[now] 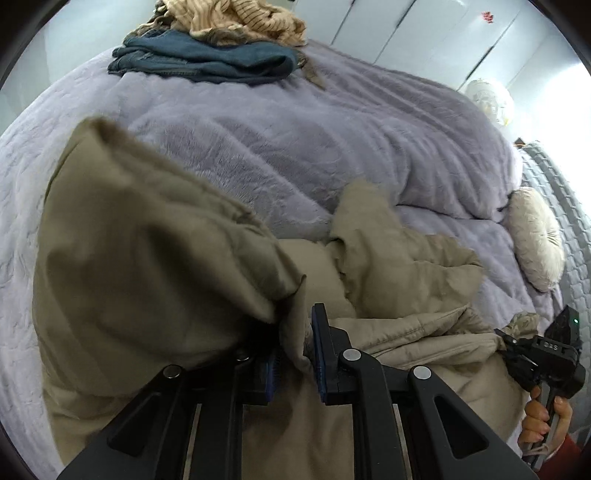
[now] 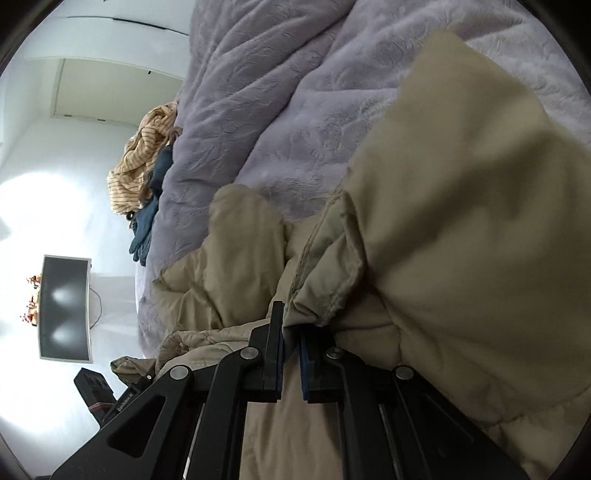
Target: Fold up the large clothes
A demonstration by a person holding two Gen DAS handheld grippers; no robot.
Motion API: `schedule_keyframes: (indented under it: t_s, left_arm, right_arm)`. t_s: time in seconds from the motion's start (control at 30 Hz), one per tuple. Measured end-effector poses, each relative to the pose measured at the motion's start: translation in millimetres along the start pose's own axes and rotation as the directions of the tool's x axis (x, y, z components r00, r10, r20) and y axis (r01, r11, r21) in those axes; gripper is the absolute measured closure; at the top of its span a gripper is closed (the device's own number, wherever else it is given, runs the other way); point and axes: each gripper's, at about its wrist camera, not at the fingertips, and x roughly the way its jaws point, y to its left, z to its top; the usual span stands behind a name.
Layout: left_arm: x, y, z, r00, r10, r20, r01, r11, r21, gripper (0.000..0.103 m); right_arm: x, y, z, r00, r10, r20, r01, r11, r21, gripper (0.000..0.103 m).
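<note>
A large khaki padded garment (image 1: 155, 266) lies bunched on the near part of a bed covered by a lavender plush blanket (image 1: 295, 147). 2 grippers hold it. The left gripper (image 1: 293, 350) has its jaws nearly closed on a thin fold of the khaki fabric, which passes between the blue pads and billows up to the left of them as a puffed, lifted section. The right gripper (image 2: 291, 347) has its jaws pinched tight on a stitched hem of the same garment; the cloth rises from the grip and fills the right side of that view. The rest of the garment lies crumpled on the blanket ahead of both grippers.

In the left wrist view the right gripper appears at the lower right edge, gripped at its handle by the person's right hand (image 1: 543, 421), with a red sleeve just below.

At the far edge of the bed rests a folded teal garment (image 1: 207, 61), and a tan ribbed garment (image 1: 236, 18) is heaped on top of it. A cream fluffy cushion (image 1: 535, 236) sits at the right side of the bed. White cupboard doors (image 1: 424, 33) stand behind the bed, and a monitor (image 2: 65, 306) hangs on the white wall.
</note>
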Motion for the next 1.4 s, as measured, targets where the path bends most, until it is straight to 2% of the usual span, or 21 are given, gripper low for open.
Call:
schedule_keyframes:
  t_s: [0.03, 0.13, 0.17, 0.2, 0.27, 0.33, 0.37, 0.43, 0.5, 0.53, 0.6, 0.67, 0.7, 0.77, 0.83, 0.93, 1.07, 1.13, 1.17, 1.27, 1.4]
  left_arm:
    - [3, 1, 0, 1.0, 0.007, -0.002, -0.007, 1.0, -0.008, 0.085]
    - [-1, -2, 1, 1.0, 0.03, 0.009, -0.03, 1.0, -0.009, 0.072]
    - [-8, -4, 0, 0.999, 0.038, 0.024, -0.038, 0.999, 0.0, 0.062]
    - [-15, -4, 0, 0.999, 0.04, 0.037, -0.041, 0.999, 0.007, 0.043]
    - [-39, -9, -3, 0.995, 0.039, 0.096, -0.044, 0.998, 0.048, 0.021]
    - [-60, -15, -8, 0.99, 0.027, 0.14, -0.043, 0.993, 0.114, 0.021]
    - [-66, -17, -9, 0.99, 0.025, 0.141, -0.045, 0.989, 0.138, 0.021]
    - [-74, -21, -16, 0.99, 0.021, 0.138, -0.048, 0.981, 0.19, 0.021]
    - [-72, -25, -22, 0.992, 0.039, 0.122, -0.069, 0.966, 0.25, 0.021]
    - [-69, -26, -23, 0.992, 0.048, 0.114, -0.078, 0.959, 0.271, 0.021]
    - [-58, -23, -25, 0.992, 0.082, 0.093, -0.106, 0.952, 0.288, 0.021]
    - [-41, -15, -20, 0.993, 0.099, 0.068, -0.114, 0.959, 0.261, 0.021]
    - [-33, -10, -16, 0.992, 0.108, 0.065, -0.121, 0.962, 0.243, 0.021]
    - [-15, -3, -9, 0.987, 0.142, 0.069, -0.154, 0.966, 0.207, 0.021]
    - [1, 3, -1, 0.982, 0.176, 0.07, -0.186, 0.966, 0.179, 0.021]
    - [15, 3, 9, 0.976, 0.202, 0.084, -0.214, 0.962, 0.17, 0.021]
    - [17, 4, 15, 0.971, 0.213, 0.109, -0.23, 0.957, 0.178, 0.021]
    - [21, 10, 18, 0.97, 0.214, 0.112, -0.231, 0.958, 0.173, 0.021]
    - [25, 14, 18, 0.97, 0.215, 0.112, -0.231, 0.958, 0.169, 0.021]
    - [35, 20, 18, 0.974, 0.202, 0.105, -0.217, 0.963, 0.161, 0.02]
    - [51, 24, 20, 0.98, 0.183, 0.079, -0.194, 0.969, 0.154, 0.017]
  right_arm:
    - [2, -1, 0, 1.0, -0.004, 0.004, 0.004, 1.0, 0.001, 0.096]
    - [5, 2, -1, 0.999, -0.032, 0.006, 0.032, 0.999, -0.005, 0.095]
    - [4, 5, 0, 0.999, -0.039, -0.001, 0.039, 0.999, -0.014, 0.095]
    - [2, 8, 1, 0.999, -0.044, -0.007, 0.043, 0.999, -0.029, 0.094]
    - [-8, 16, 0, 0.999, -0.048, -0.013, 0.047, 0.996, -0.081, 0.089]
    - [-19, 23, -3, 0.998, -0.06, -0.005, 0.058, 0.99, -0.131, 0.081]
    - [-29, 27, -6, 0.998, -0.065, 0.01, 0.066, 0.985, -0.16, 0.069]
    - [-41, 35, -14, 0.996, -0.082, 0.047, 0.089, 0.975, -0.203, 0.065]
    - [-51, 43, -25, 0.991, -0.112, 0.071, 0.128, 0.95, -0.286, 0.078]
    - [-51, 47, -29, 0.99, -0.127, 0.065, 0.141, 0.939, -0.314, 0.09]
    - [-46, 49, -35, 0.986, -0.163, 0.035, 0.165, 0.916, -0.366, 0.09]
    - [-34, 45, -37, 0.972, -0.235, 0.016, 0.219, 0.879, -0.425, 0.09]
    - [-31, 42, -36, 0.969, -0.248, 0.008, 0.227, 0.874, -0.429, 0.09]
    - [-23, 31, -30, 0.965, -0.262, 0.006, 0.242, 0.881, -0.406, 0.09]
    - [-18, 21, -19, 0.961, -0.272, 0.038, 0.266, 0.885, -0.382, 0.094]
    - [-16, 12, -4, 0.954, -0.287, 0.085, 0.298, 0.891, -0.343, 0.094]
    - [-19, 4, 10, 0.934, -0.324, 0.148, 0.355, 0.88, -0.316, 0.094]
    - [-21, -8, 16, 0.913, -0.363, 0.186, 0.404, 0.87, -0.284, 0.094]
    - [-20, -14, 20, 0.912, -0.366, 0.185, 0.405, 0.876, -0.263, 0.094]
    - [-12, -35, 26, 0.927, -0.341, 0.157, 0.366, 0.913, -0.181, 0.095]
    - [4, -42, 30, 0.925, -0.35, 0.148, 0.373, 0.91, -0.178, 0.095]
